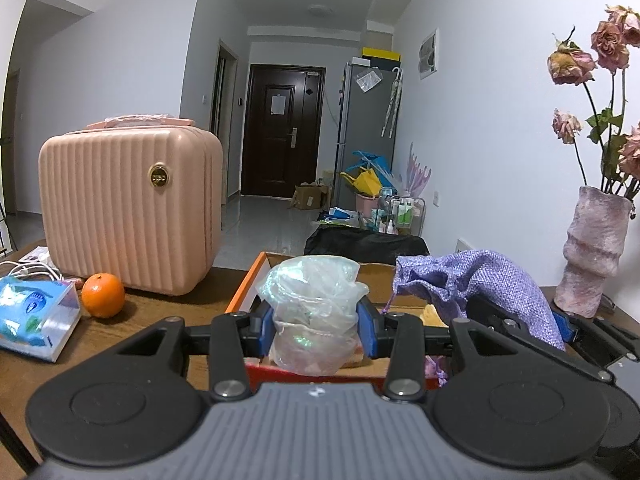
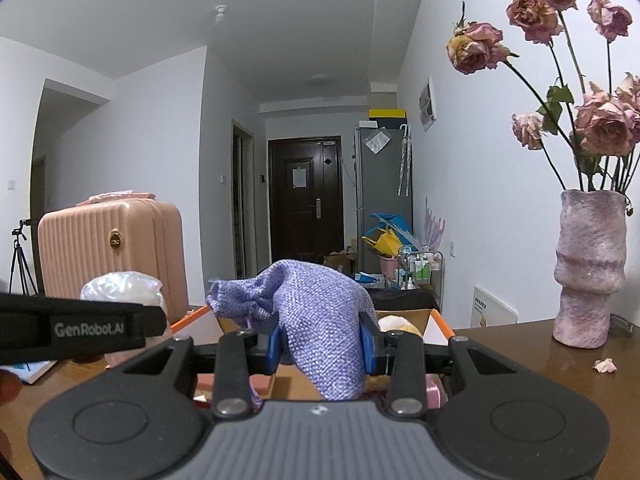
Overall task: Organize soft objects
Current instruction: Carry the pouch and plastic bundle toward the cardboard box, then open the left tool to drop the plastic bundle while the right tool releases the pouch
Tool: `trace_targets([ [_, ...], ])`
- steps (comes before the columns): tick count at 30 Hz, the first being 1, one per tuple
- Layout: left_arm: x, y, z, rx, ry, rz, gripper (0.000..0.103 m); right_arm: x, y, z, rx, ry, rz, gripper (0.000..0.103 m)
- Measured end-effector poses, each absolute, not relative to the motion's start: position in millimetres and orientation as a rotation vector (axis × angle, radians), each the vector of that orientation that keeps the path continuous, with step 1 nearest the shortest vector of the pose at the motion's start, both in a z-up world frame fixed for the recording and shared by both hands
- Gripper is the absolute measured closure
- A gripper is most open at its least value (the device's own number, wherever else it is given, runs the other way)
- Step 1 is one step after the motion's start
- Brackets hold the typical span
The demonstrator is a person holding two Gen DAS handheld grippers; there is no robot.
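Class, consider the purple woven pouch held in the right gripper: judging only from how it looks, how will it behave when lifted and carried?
The purple woven pouch is probably floppy: it droops over the right gripper. The coarse weave likely resists slipping. It seems light, since a pinch holds it up.
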State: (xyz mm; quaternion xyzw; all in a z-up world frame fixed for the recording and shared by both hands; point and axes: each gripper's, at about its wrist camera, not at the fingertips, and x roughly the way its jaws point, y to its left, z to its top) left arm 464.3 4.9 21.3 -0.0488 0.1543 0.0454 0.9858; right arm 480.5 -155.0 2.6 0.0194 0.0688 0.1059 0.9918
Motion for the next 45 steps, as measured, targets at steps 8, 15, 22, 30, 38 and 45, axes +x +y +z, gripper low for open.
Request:
trace_targets([
  [8,491,8,18,-0.105,0.319,0.094,0.062,504,-153,4,0.028,0.135,0.217,0.067],
  [15,510,11,15,-0.104,0.324,0.1,0.062,523,-149,4,0.013,0.149,0.224,0.067],
  [22,524,10,14,-0.093,0.33,0.105,0.062,538,-146,2,0.0,0.164,0.221,0.067],
  [30,539,10,13,-0.09,0.339,0.107,0.062,554,-143,2,-0.006,0.189,0.224,0.067],
  [38,553,9,11,-0.083,0.348,0.108,0.062,567,-139,0,-0.019,0.213,0.225,0.066],
  [45,563,16,6,-0.1,0.377,0.105,0.052,569,-139,-1,-0.011,0.243,0.225,0.058],
])
